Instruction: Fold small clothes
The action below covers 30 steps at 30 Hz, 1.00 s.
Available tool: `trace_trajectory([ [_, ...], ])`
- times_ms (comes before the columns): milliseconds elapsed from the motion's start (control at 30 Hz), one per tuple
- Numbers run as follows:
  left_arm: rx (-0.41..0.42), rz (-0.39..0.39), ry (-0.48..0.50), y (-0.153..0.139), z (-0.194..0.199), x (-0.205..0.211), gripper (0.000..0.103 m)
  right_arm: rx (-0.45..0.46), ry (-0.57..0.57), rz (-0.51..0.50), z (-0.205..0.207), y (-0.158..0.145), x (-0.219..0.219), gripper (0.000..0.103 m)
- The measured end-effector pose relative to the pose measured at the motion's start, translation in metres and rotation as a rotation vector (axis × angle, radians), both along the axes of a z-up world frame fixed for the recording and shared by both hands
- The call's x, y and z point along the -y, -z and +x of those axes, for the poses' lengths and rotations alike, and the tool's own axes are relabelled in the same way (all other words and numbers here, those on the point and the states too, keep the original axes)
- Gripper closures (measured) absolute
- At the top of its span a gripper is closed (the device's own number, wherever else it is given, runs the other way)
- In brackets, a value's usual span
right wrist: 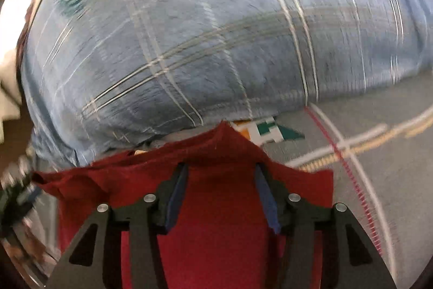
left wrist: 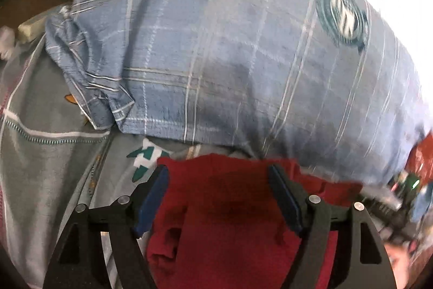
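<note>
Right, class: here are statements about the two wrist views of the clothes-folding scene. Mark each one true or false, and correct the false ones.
1. Both grippers are open. True: the left gripper and right gripper each have fingers spread apart.
2. The cloth under the grippers is green. False: the cloth is red.
3. A blue checked garment lies beyond the red cloth. True.
4. The garment bears no emblem. False: it has a round dark green badge.
5. The clothes lie on a bare wooden table. False: on a grey patterned sheet.

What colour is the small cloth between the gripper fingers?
Dark red, plain; the red cloth shows best in the right wrist view.
</note>
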<state>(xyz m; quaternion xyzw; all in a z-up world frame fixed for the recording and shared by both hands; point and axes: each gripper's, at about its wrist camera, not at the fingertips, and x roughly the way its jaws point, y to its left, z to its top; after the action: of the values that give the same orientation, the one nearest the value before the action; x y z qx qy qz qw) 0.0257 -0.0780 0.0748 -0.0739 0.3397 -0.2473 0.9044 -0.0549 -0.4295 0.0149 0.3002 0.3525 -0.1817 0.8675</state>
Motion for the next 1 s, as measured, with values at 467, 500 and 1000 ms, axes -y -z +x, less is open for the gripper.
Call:
trace_trajectory([
  [467,-0.217,0.118,-0.073,0.044,0.04,-0.002,0.028,-0.053,-0.391,-0.194,0.08,-0.027,-0.135,0.048],
  [500,-0.206,0.125,-0.078,0.042,0.039,-0.006,0.028,-0.065,-0.4,-0.208,0.091,-0.025,-0.14,0.048],
  [1000,-0.186,0.148,-0.093,0.035,0.026,-0.013,0.028,-0.145,-0.346,-0.203,0.108,0.002,-0.134,0.047],
])
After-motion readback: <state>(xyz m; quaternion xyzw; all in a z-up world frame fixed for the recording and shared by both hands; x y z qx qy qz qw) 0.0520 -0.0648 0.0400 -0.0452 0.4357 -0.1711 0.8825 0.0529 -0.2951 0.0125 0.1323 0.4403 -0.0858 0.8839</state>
